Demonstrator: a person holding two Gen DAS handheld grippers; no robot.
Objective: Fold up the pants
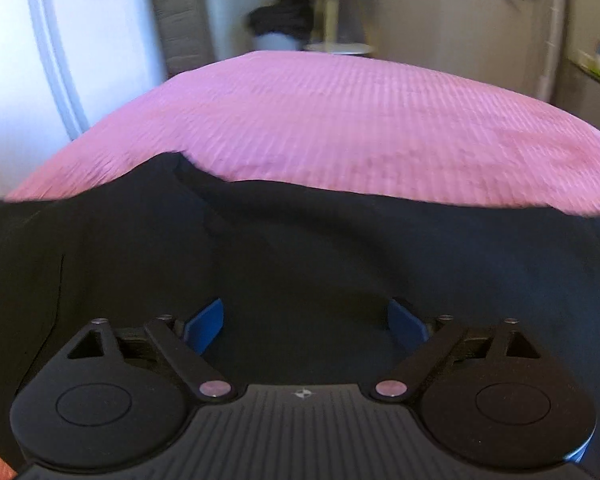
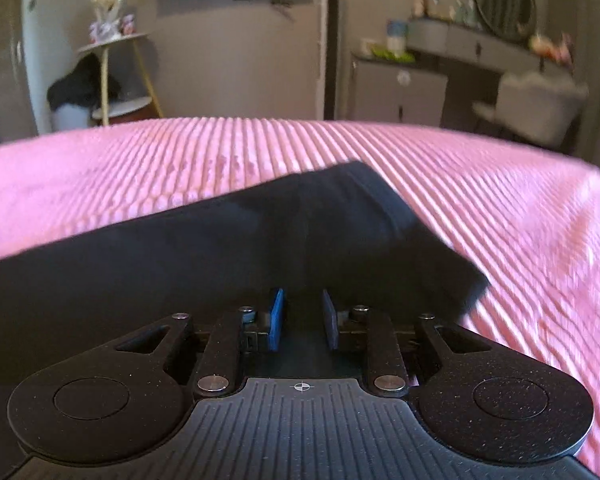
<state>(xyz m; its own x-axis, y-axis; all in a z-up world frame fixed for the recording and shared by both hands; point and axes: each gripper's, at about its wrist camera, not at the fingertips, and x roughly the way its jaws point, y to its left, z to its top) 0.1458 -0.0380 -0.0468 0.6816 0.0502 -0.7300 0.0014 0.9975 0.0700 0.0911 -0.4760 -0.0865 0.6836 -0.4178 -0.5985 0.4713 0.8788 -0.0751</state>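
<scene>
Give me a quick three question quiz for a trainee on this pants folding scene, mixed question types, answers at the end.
1. True or false: the left hand-held gripper has its fingers spread wide over the black pants.
2. What colour is the ribbed bedspread?
   A. pink
   B. green
   C. white
3. Fill in: the right hand-held gripper has its blue pads set ____ together than the left's.

Key: 1 true; 2 A; 3 closer

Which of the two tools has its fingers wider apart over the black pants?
The left tool: its blue fingers stand wide apart over the pants, while the right tool is nearly closed.
</scene>
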